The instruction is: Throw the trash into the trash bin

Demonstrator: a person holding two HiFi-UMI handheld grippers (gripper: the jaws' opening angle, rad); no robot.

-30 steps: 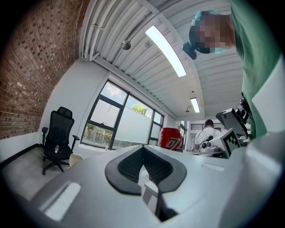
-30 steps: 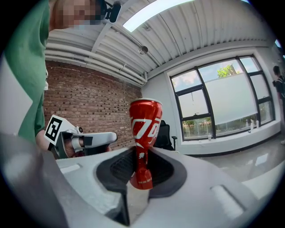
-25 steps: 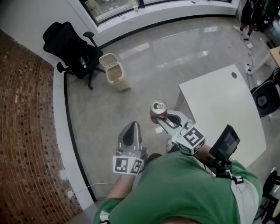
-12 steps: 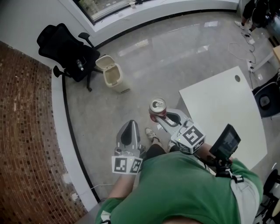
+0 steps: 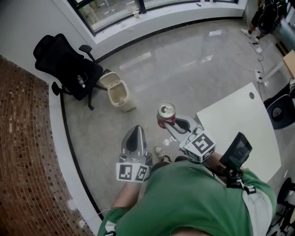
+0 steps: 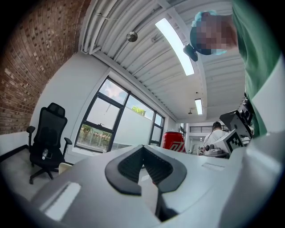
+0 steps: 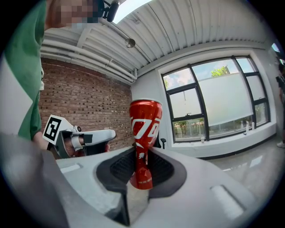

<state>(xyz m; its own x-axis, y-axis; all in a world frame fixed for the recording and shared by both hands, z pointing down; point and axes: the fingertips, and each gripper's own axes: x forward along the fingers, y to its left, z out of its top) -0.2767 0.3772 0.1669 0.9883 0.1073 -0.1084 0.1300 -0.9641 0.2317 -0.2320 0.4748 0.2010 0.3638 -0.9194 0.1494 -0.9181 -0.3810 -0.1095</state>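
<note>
The right hand-held gripper [image 7: 141,165] clamps its ribbed black jaws on the pinched waist of a shiny red metal can [image 7: 144,120], held upright. The left hand-held gripper [image 6: 143,156], just beside it, has its jaws together on nothing. The beige plastic trash bin [image 5: 118,92] stands on the glossy floor [image 5: 184,69], well ahead to the left.

A brick wall [image 5: 23,138] borders the glossy grey floor [image 5: 184,69] on the left. A black office chair [image 5: 67,67] stands near the windows [image 5: 115,7]. A white table [image 5: 239,115] sits on the right. A strip light [image 6: 174,46] glows on the ribbed ceiling.
</note>
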